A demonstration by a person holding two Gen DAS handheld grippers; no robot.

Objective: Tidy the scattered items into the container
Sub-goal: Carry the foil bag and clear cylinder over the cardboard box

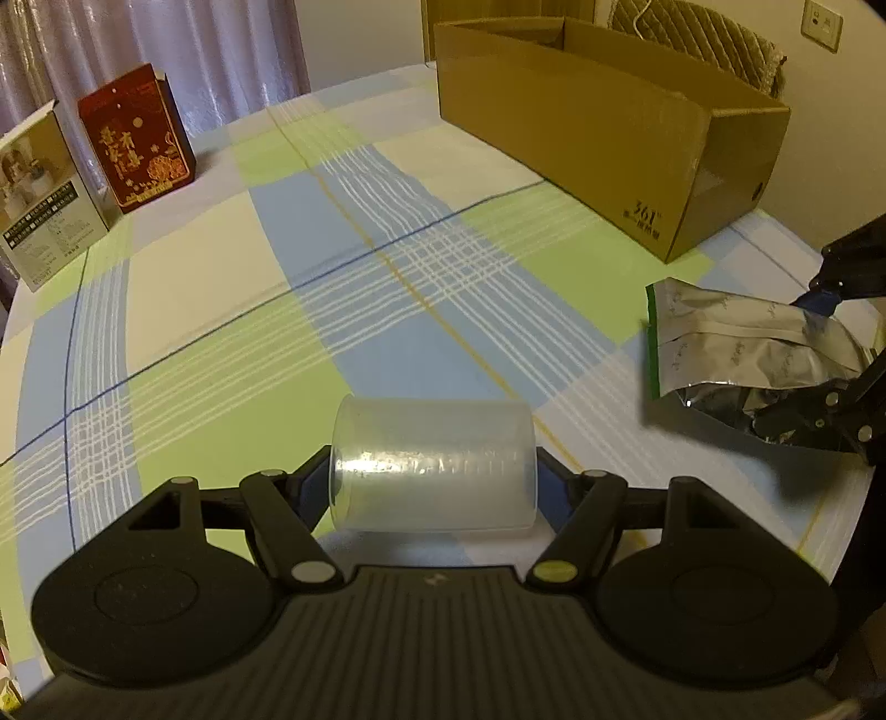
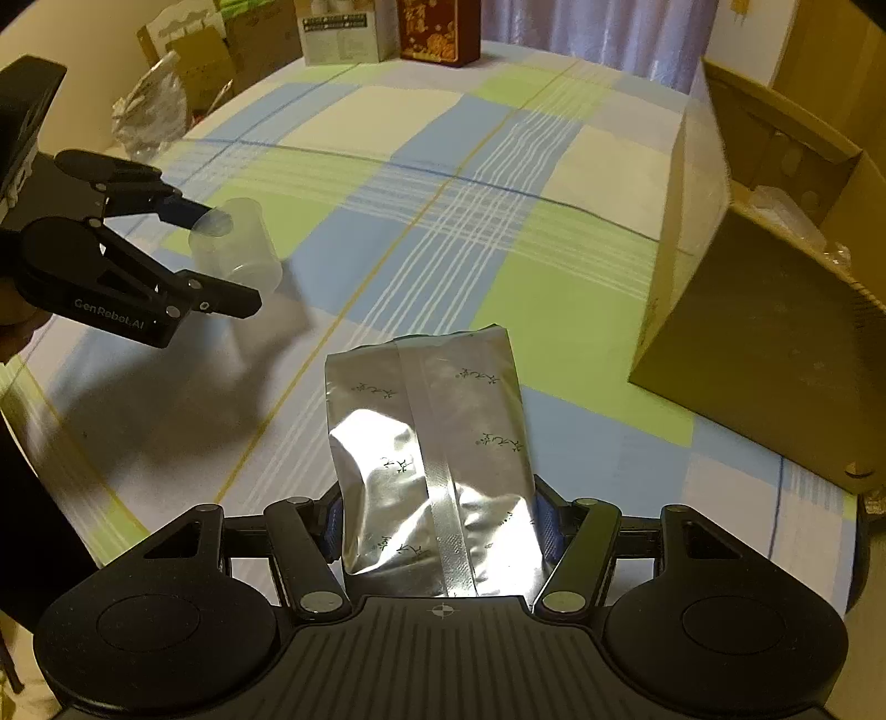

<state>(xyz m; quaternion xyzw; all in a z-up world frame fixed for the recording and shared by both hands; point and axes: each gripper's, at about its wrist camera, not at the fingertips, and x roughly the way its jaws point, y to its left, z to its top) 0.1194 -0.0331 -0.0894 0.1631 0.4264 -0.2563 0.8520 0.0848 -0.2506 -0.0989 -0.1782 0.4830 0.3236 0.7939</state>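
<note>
Carrying both loads to the cardboard box (image 1: 609,127) at the far right of the checked tablecloth (image 1: 221,310) is the step in hand. The left gripper (image 1: 434,476) pinches a clear plastic cup (image 1: 434,465) sideways above the cloth, and the right gripper (image 2: 437,526) clamps a silver foil pouch (image 2: 432,443) near the box's corner. Lift each above the rim before loosening the jaws, lest the cup roll off.

A home room, likely a dining area; a table under a checked cloth (image 1: 221,310), pleated curtains (image 1: 166,50) behind, a quilted chair back (image 1: 698,39), a wall socket (image 1: 822,22), cardboard boxes (image 2: 221,61) stacked beside.
</note>
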